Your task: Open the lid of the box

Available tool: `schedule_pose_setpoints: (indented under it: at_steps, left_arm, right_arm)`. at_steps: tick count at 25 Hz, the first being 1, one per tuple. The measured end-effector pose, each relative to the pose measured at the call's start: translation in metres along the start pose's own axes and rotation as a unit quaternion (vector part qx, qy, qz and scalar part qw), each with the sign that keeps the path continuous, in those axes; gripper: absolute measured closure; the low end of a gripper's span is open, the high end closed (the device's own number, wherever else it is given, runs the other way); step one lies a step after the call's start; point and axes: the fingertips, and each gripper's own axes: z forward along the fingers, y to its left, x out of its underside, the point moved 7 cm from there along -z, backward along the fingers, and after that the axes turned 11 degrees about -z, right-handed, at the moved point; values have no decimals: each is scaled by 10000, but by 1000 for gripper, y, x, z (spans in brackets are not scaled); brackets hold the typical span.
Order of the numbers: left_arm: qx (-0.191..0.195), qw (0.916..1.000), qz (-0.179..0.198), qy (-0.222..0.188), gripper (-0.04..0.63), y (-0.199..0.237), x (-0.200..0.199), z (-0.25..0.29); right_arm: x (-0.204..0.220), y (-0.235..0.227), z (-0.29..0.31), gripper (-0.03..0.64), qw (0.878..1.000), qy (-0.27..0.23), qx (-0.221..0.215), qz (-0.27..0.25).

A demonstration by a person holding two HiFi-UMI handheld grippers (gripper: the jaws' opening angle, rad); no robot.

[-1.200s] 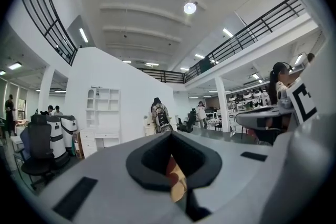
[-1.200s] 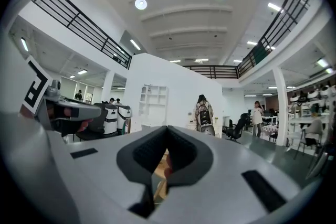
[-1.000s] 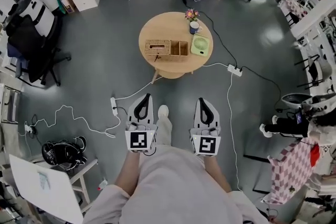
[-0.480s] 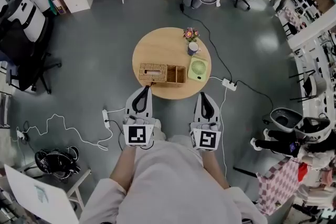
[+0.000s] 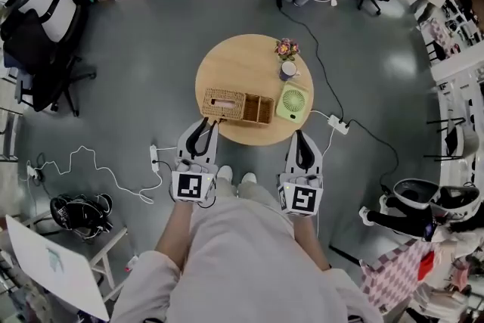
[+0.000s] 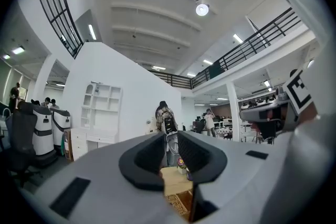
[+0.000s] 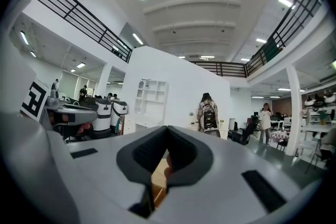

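A wicker box [image 5: 224, 104] with a closed lid and an open side compartment [image 5: 258, 110] lies on the round wooden table [image 5: 234, 64]. My left gripper [image 5: 207, 121] points at the box's near left corner, just short of it. Its jaws are opening, with a narrow gap and nothing between them in the left gripper view [image 6: 171, 137], where the wicker box [image 6: 181, 203] shows below. My right gripper [image 5: 299, 134] hovers at the table's near right edge, jaws shut and empty [image 7: 167, 131].
A green fan [image 5: 293, 102], a mug [image 5: 288, 70] and a small flower pot [image 5: 286, 48] stand on the table's right side. Power strips [image 5: 338, 124] and cables lie on the floor. Office chairs [image 5: 41, 26] stand at the left. People stand far off.
The person has stepped up to the table, so both grippers now reach its near edge. The left gripper's tip has come close to the wicker box.
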Motion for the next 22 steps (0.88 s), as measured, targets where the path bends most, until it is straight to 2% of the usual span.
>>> schedule_pose_setpoints:
  at_steps: [5,10,13,18,22]
  left_arm:
    - [73,9995,-46,290,450,4,35,10]
    - [13,9993,-103,370,382,23,102,15]
    - [-18,9990,-160,425,365,38,155,21]
    - [-118,9978,-33,652,360,68,272,28]
    - [-150,9961,57,869,354,87,348,39]
  right_arm:
    - [14,-14,12,621,9998,48,-172,-1]
    - [51,-14,23,621,9994,102,-313,-64]
    - [88,-6,32,621,9993,121,-322,-118]
    - [160,15,43,621,9989,241,-363,-190]
    - [192,27,47,621,9978,354,-422,-376]
